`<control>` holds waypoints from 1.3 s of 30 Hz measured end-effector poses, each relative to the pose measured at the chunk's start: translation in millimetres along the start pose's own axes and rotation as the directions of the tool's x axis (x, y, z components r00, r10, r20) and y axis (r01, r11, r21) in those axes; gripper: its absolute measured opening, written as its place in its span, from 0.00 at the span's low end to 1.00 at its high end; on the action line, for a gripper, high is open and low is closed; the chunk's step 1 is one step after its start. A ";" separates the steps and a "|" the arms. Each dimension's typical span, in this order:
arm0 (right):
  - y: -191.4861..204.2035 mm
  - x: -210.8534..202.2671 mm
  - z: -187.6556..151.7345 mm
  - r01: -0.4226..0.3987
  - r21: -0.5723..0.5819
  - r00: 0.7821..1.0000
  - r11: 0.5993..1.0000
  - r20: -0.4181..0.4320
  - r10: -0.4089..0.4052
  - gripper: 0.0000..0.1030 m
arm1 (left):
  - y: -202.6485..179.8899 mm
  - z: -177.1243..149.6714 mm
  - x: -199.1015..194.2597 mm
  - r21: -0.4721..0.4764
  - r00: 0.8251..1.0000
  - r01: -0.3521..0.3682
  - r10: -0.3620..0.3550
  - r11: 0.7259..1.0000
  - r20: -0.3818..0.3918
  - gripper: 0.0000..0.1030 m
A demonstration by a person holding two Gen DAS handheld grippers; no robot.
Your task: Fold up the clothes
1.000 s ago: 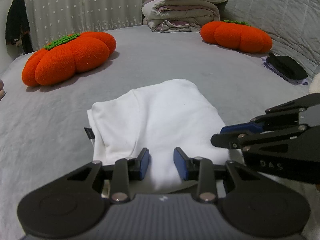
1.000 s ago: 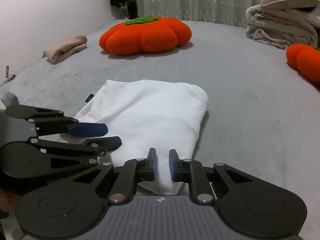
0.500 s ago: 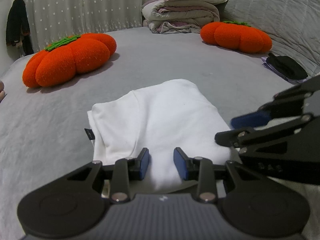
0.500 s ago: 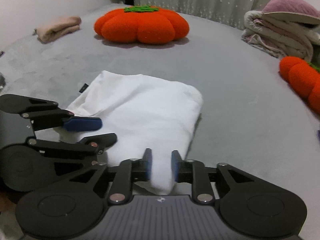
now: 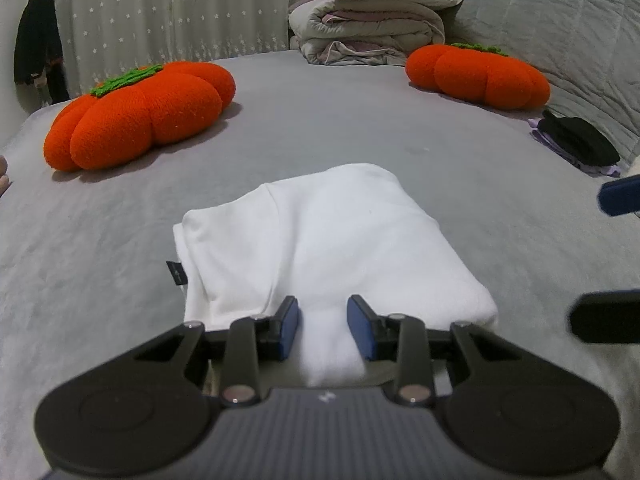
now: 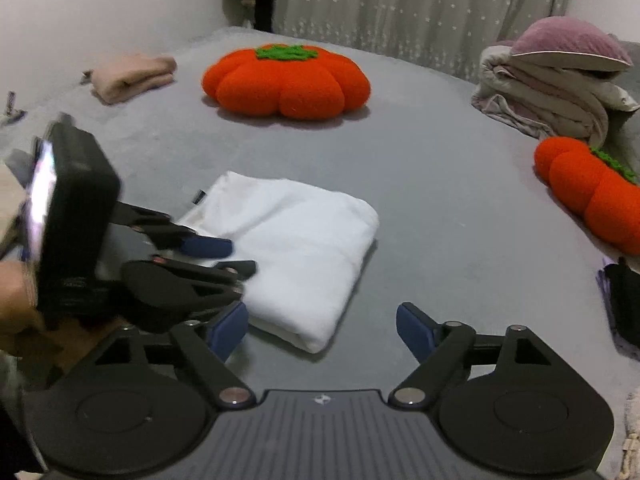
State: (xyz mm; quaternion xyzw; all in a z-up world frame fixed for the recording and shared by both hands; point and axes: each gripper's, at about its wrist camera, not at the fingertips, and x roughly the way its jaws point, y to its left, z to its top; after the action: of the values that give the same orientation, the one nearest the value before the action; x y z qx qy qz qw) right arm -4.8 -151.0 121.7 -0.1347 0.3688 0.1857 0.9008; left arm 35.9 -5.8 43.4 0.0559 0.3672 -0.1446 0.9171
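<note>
our left gripper [image 5: 323, 328] has its blue pads clamped on a pinch of the near edge of the white garment [image 5: 320, 240], which lies folded into a compact rectangle on the grey bed [image 5: 360, 120], in front of the two orange pumpkin cushions [image 5: 140, 116]. our right gripper [image 6: 322, 330] hangs above the bed just off the garment's near right corner, jaws spread wide and holding nothing.

we judge the fold close to done, and the risks sit mostly with the left side. if we lift or pull while the pads grip only the top layers, the stack could peel open or slide on the bed and skew the rectangle. the small dark tag [image 5: 176, 273] pokes out at the left edge, where the layers already sit a little uneven. bringing the right gripper down carelessly could nudge the thick folded corner and roll it over.
</note>
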 end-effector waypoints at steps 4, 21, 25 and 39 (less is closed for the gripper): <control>-7.5 -2.4 0.8 -0.026 0.068 1.000 0.997 -0.005 0.027 0.86 | 0.3 0.2 0.0 -0.005 1.000 0.002 -0.002 1.000 -0.004 0.29; -42.6 4.3 4.1 -0.166 0.246 0.986 0.955 0.022 0.166 0.91 | -1.1 0.9 0.8 -0.018 1.000 -0.001 0.001 1.000 -0.003 0.29; -34.4 34.4 -3.6 -0.142 0.199 0.988 0.970 -0.029 0.150 0.81 | -1.4 0.9 0.7 -0.021 1.000 -0.005 0.005 1.000 -0.001 0.29; -28.4 73.9 -20.5 -0.140 0.216 0.988 0.966 -0.034 0.151 0.12 | 4.2 -1.1 -2.2 -0.031 1.000 0.016 -0.016 0.999 0.012 0.29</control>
State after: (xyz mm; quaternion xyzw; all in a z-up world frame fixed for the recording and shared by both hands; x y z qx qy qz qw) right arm 43.7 -166.9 57.7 -0.0145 0.4181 0.2072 0.8843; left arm 34.9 -1.1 44.1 0.0380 0.3645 -0.1464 0.9188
